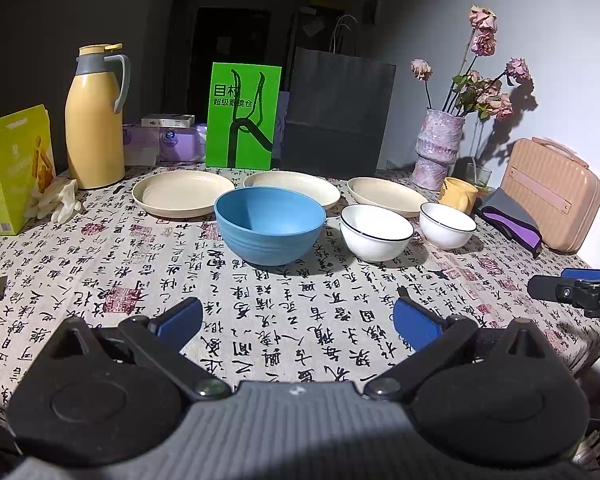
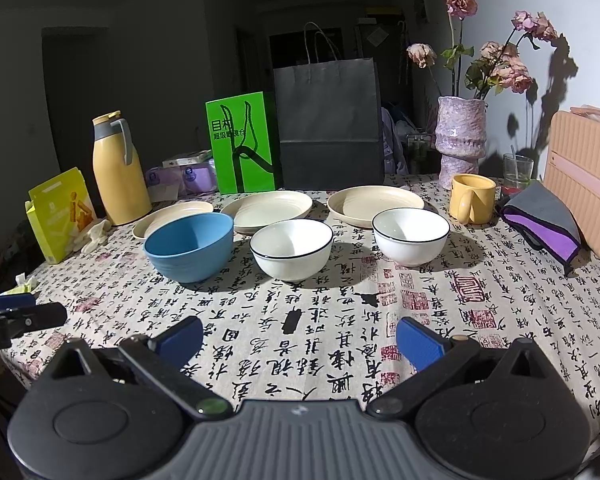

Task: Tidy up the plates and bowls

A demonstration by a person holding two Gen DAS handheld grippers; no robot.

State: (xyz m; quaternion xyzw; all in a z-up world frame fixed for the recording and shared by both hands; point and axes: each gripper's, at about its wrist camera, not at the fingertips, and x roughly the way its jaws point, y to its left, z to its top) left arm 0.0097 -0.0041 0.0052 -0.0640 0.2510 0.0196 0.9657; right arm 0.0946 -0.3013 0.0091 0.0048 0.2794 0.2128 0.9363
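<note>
Left gripper (image 1: pixel 298 322) wide, empty | right gripper (image 2: pixel 300 338) wide, empty | nest white bowls (image 2: pixel 291 249) first; grip rim squarely, lift straight.

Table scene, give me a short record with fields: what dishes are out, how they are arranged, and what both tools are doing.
plates: three cream plates, back row: left, middle, right
bowls: front row: blue bowl, two white bowls with dark rims
stacking: none; every dish sits separately on the tablecloth
left tool: open, holding nothing, short of the blue bowl
right tool: open, holding nothing, short of the white bowls
nearby: yellow mug, yellow thermos, vase
</note>
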